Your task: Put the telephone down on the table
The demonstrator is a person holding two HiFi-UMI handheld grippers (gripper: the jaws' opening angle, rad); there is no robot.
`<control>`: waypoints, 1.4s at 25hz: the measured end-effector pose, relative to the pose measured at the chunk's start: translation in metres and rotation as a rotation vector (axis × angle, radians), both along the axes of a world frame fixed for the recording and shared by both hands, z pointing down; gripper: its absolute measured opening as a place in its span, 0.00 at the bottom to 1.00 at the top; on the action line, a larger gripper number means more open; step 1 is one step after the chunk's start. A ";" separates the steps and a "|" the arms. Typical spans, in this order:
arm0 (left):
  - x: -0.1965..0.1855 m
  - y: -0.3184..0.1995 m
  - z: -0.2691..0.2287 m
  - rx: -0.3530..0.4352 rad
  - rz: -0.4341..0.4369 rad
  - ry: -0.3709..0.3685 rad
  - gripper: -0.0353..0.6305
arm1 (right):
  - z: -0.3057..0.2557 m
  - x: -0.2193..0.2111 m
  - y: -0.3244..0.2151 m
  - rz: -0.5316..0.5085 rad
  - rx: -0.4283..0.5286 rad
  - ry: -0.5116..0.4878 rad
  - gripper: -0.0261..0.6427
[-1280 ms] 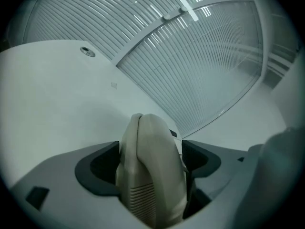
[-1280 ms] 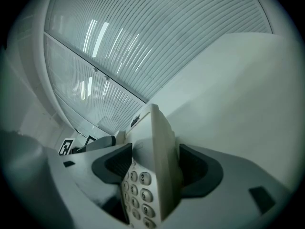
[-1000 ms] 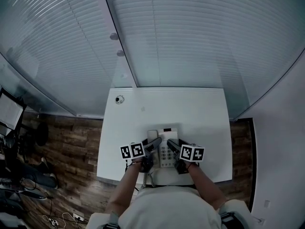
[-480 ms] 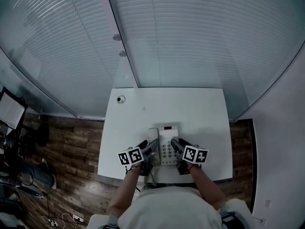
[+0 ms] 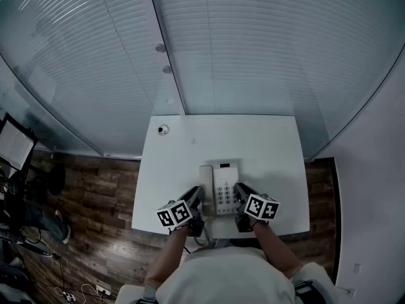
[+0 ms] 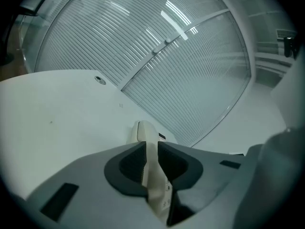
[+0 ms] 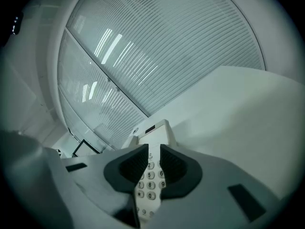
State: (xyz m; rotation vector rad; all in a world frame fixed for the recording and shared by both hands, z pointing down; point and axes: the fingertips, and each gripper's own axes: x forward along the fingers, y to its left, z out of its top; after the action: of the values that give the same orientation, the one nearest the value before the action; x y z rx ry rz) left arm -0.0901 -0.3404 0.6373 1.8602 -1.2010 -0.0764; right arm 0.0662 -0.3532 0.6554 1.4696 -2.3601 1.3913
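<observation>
A cream desk telephone [image 5: 221, 187] with its handset [image 5: 206, 181] on its left side is at the near middle of the white table [image 5: 272, 151]. My left gripper [image 5: 197, 199] is at the phone's left edge and my right gripper [image 5: 240, 192] at its right edge. In the left gripper view the telephone [image 6: 143, 130] runs between the dark pads [image 6: 134, 162] of the left gripper [image 6: 151, 149], which press on it. The right gripper [image 7: 154, 152] clamps the telephone's keypad edge [image 7: 148, 182] the same way. Both pairs of jaws have just been closing on the phone. I cannot tell whether it rests on the table.
A small round fitting [image 5: 163, 129] sits at the table's back left corner. A glass wall with blinds [image 5: 240, 49] stands right behind the table. Dark wooden floor [image 5: 95, 195] and a monitor [image 5: 12, 147] lie to the left. A white wall [image 5: 373, 189] is on the right.
Both grippers went from wide open beside the phone to closed on its two side edges. The phone and grippers have shifted slightly away from the table's near edge.
</observation>
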 end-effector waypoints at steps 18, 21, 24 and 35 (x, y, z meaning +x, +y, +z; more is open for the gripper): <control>-0.019 0.083 -0.023 0.019 0.050 0.012 0.08 | -0.050 -0.048 0.086 -0.024 0.090 -0.035 0.09; -0.024 0.099 -0.026 0.020 0.057 0.017 0.08 | -0.053 -0.055 0.101 -0.021 0.090 -0.031 0.09; -0.028 0.117 -0.027 0.018 0.069 0.016 0.08 | -0.056 -0.061 0.117 -0.016 0.093 -0.027 0.09; -0.043 0.178 -0.026 0.019 0.143 -0.041 0.08 | -0.053 -0.087 0.180 -0.021 0.094 -0.011 0.09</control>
State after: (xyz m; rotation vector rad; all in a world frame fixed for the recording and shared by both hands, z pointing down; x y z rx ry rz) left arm -0.1334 -0.1621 0.6117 1.9670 -1.0948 0.0294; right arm -0.0204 -0.1732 0.6025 1.4574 -2.4715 1.3044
